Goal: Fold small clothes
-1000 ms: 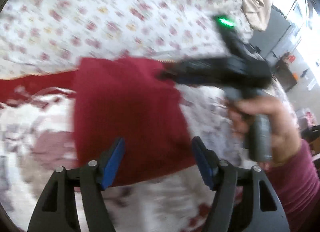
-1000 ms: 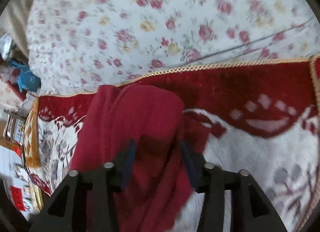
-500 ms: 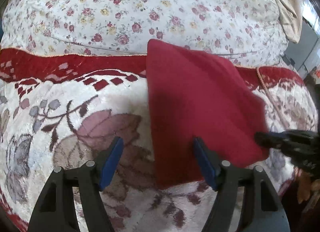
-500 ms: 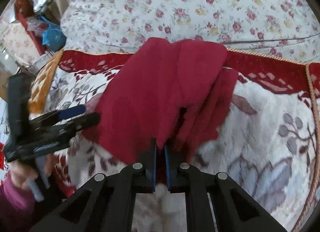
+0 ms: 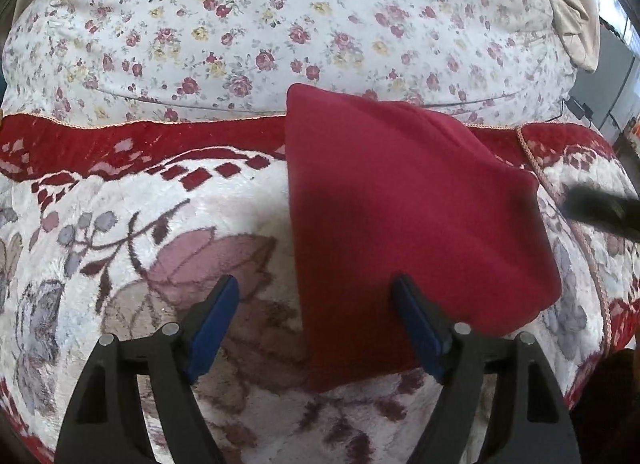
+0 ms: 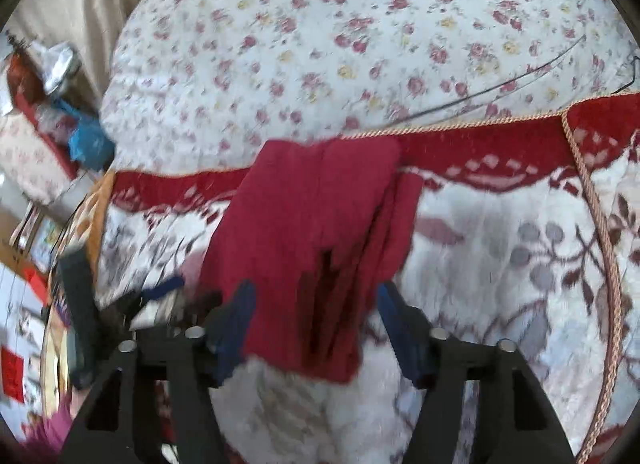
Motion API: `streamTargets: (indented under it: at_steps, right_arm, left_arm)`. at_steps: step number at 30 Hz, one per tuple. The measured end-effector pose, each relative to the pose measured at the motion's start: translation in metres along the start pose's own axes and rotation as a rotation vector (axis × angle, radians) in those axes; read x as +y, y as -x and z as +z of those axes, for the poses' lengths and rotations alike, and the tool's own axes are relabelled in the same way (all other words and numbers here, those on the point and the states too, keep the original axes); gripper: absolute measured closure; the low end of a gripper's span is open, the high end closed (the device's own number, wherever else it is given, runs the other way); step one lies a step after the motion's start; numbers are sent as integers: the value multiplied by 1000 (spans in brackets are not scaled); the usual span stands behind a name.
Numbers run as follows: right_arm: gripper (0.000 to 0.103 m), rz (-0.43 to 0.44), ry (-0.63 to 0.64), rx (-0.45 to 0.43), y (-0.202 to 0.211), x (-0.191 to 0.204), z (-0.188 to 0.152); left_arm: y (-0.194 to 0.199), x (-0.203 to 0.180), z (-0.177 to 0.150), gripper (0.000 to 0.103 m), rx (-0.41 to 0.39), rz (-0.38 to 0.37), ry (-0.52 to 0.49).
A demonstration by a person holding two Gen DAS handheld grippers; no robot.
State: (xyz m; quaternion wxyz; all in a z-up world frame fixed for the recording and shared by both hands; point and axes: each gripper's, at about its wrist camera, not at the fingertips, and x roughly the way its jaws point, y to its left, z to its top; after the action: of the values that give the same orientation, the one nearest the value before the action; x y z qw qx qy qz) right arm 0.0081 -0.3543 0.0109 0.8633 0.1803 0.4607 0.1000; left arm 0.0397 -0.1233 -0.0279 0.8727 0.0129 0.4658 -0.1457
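The red garment [image 5: 408, 215] lay on the plush patterned blanket [image 5: 120, 248], its far edge reaching over the blanket's red border toward the floral bedsheet [image 5: 280, 23] beyond. In the left wrist view it read as a flat, smooth folded panel; in the right wrist view [image 6: 320, 232] several stacked layers showed along its near edge, with a dark gap between two of them. Left gripper [image 5: 316, 324]: jaws opening, spread wide, nothing pinched; the near left corner of the garment lay below the gap, and the right pad stood over the cloth without pressing it. Right gripper [image 6: 316, 324]: jaws opening, pads standing clear on either side of the garment's layered near end, so the cloth sat between them but was not clamped; this view was motion-blurred. The left gripper appeared at the left edge of the right wrist view, with a bit of magenta sleeve [image 6: 52, 420] below it. Judgement: a fold appeared just laid down and let go, so the step in hand was the release. The next move would likely call for either another fold, gripping one edge through all layers together so the stack does not shear, or squaring the uneven near edge. Risk: catching only the top layer and undoing the fold.
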Motion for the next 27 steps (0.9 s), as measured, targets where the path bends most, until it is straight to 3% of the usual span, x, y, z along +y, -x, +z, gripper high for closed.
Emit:
streamTargets:
  at_steps: [2,4,9,14,19,24,27]
  right_arm:
    - [37,1,-35,26,-25,-3,14]
    - [83,17,-38,51,-45,-7,20]
    - [87,-66,98,14,-32,1,3]
    - [87,-112,90,39,-45,-9,-11]
    - [82,-150,130,23,-28,4,-10]
    - [37,-151,58,-44,-11,6,0]
    - [31,-154,-6,-58,-22,-2,18]
  left_arm:
    - [-1,-2,-1,24,-2,4,-7]
    - [-1,-3,-2,23,-2,7,-15]
    - [3,-2,-2,23,3,-7,-8]
    - [1,-7,-1,22,-2,0,-23]
    - [-3,-5,-4,21,7,4,-13]
    - [-3,-4,-3,21,7,5,-10]
    - [-3,-4,-3,21,5,6,-14]
